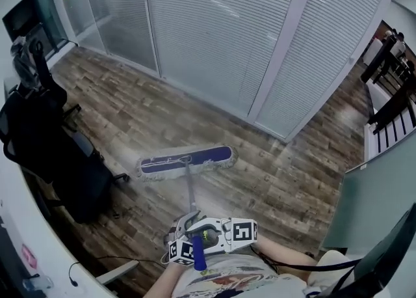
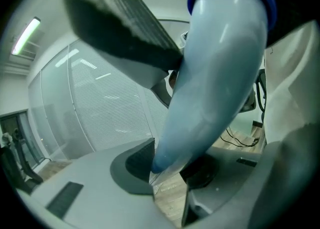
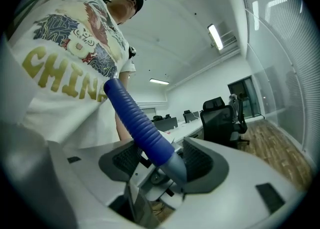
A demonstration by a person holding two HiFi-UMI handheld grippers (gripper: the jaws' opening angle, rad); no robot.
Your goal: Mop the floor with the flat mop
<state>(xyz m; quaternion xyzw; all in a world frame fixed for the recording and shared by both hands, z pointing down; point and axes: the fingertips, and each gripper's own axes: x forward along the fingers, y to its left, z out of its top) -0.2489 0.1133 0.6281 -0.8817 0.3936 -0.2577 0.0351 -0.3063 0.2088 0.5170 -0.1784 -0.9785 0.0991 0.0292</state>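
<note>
We are standing over the wooden floor (image 1: 130, 114) with the flat mop (image 1: 186, 161) laid out ahead of us, its long blue-and-white head lying flat on the boards in the open middle of the room, between the black office chair (image 1: 65, 166) at our left and the glass partition (image 1: 214, 30) beyond. The handle (image 1: 191, 192) is running from the head straight back to our waist, where both claws are clamping it close together. The left gripper (image 1: 188, 241) is closing its pads on the pale lower part of the shaft, as its own view is showing, with the shaft filling the gap between the jaws. The right gripper (image 1: 211, 233) is pinching the handle just where the ribbed blue grip (image 3: 137, 123) is meeting the grey collar, and that grip is rising from the jaws toward our shirt. We are judging the mopping to be under way rather than finished: the tool is down and in working position, and the head's fringe is looking slightly smeared, which we are reading as a stroke. We are seeing pale streaks on the boards near the head, but we cannot tell whether they are damp or only glare, so we are treating the strips along the partition, around the chair and off to our right as work left to do.
</note>
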